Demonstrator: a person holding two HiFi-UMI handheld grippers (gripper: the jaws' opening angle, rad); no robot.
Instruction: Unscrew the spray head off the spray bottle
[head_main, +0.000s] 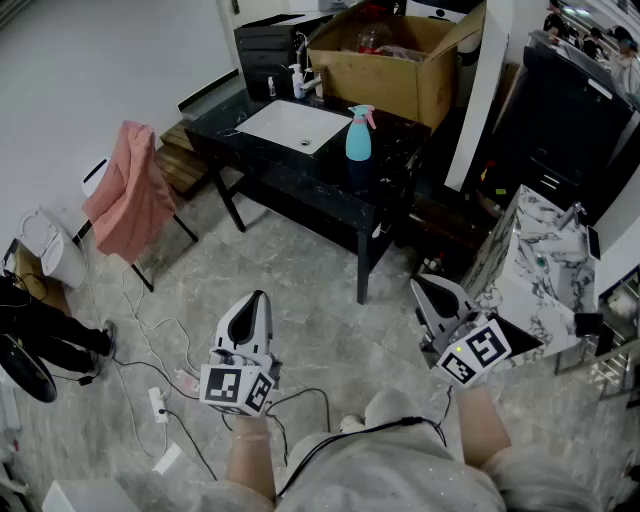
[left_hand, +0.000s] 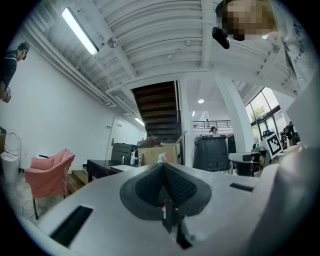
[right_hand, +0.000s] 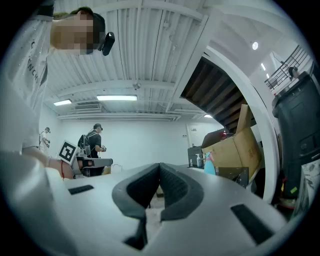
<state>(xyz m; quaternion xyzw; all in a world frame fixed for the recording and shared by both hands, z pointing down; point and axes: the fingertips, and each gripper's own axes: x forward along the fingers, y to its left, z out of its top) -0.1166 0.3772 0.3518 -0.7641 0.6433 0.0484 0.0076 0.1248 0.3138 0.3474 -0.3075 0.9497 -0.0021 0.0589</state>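
Left claw (head_main: 258, 300) and right claw (head_main: 424, 288) closed and empty, we face the teal plastic spray bottle (head_main: 358, 142) far ahead, pink spray head (head_main: 362, 115) still on.

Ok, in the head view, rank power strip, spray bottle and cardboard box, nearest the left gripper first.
1. Power strip, on the floor left of the left gripper.
2. Spray bottle, on the black table ahead.
3. Cardboard box, behind the bottle.
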